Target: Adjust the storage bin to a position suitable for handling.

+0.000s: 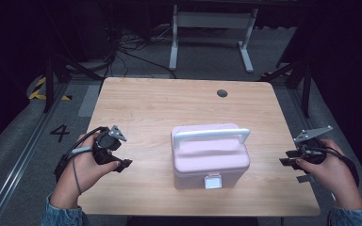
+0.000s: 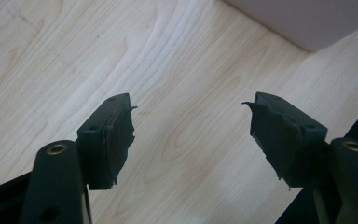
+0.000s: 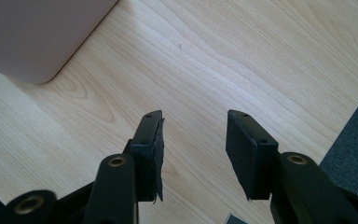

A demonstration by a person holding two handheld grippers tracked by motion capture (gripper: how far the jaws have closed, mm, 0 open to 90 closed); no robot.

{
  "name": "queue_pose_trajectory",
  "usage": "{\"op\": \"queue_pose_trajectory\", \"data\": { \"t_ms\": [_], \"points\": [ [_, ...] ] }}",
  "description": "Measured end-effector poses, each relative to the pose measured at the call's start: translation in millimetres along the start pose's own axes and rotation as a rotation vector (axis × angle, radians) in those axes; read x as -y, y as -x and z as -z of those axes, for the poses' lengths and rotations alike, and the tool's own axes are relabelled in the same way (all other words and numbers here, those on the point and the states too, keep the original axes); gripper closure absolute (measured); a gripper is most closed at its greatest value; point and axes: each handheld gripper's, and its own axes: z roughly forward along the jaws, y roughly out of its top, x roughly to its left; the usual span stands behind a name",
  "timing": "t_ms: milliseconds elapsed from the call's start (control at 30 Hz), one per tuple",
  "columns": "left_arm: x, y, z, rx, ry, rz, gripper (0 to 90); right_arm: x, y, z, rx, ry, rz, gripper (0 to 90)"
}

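Where grippers flank — one pink box [image 1: 210, 157]

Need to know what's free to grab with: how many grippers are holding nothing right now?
2. The left gripper sits over the table's near-left part, open and empty, left of the pink box. The right gripper is at the table's right edge, open and empty.

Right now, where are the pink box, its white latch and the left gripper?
pink box [image 1: 210, 160], high view, on the lid's top face.
white latch [image 1: 213, 181], high view, middle of the clasp on the front wall.
left gripper [image 2: 189, 135], left gripper view, midway between its open fingertips.
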Motion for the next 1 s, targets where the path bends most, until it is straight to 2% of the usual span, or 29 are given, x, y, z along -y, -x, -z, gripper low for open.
{"op": "queue_pose_trajectory", "data": {
  "t_ms": [133,267,300,400,433,567,800,833,867,900,933,1000],
  "points": [
    [-7.8,2.9,2.2,-0.025,0.0,-0.021,30.5,0.6,0.7,-1.9,-0.005,-0.001,0.0,56.9],
    [-17.7,4.5,6.9,-0.036,0.037,-0.035,30.7,0.8,0.4,-5.3,-0.003,-0.018,-0.003,56.9],
    [-24.0,6.5,10.0,-0.024,0.049,-0.057,31.0,1.2,-1.3,-5.7,-0.004,-0.019,-0.004,56.8],
    [-35.6,12.8,14.3,-0.002,0.091,-0.084,31.2,2.8,-3.3,-5.2,-0.002,-0.023,-0.005,56.7],
    [-35.6,12.8,14.3,-0.002,0.091,-0.084,31.6,2.8,-3.3,-5.2,-0.002,-0.023,-0.005,56.7],
    [-56.5,26.8,23.0,0.05,0.123,-0.153,33.2,6.4,-4.5,-4.1,-0.001,-0.026,-0.011,56.4],
    [-77.4,42.6,25.2,0.075,0.152,-0.222,32.4,13.3,-4.8,-6.3,-0.003,-0.038,-0.017,55.6],
    [-80.7,44.6,26.0,0.102,0.17,-0.239,32.0,13.7,-4.9,-6.4,-0.006,-0.038,-0.019,55.5],
    [-80.7,44.6,26.0,0.102,0.17,-0.239,31.8,13.7,-4.9,-6.4,-0.006,-0.038,-0.019,55.5],
    [-84.1,47.3,25.7,0.127,0.206,-0.25,31.2,14.8,-5.2,-6.4,-0.006,-0.04,-0.021,55.4],
    [-84.1,47.3,25.7,0.127,0.206,-0.25,30.6,15.1,-5.3,-6.4,-0.004,-0.04,-0.021,55.3],
    [-91.0,51.4,22.6,0.148,0.242,-0.274,29.9,15.6,-5.5,-6.6,-0.003,-0.041,-0.017,54.8]
  ]
}}
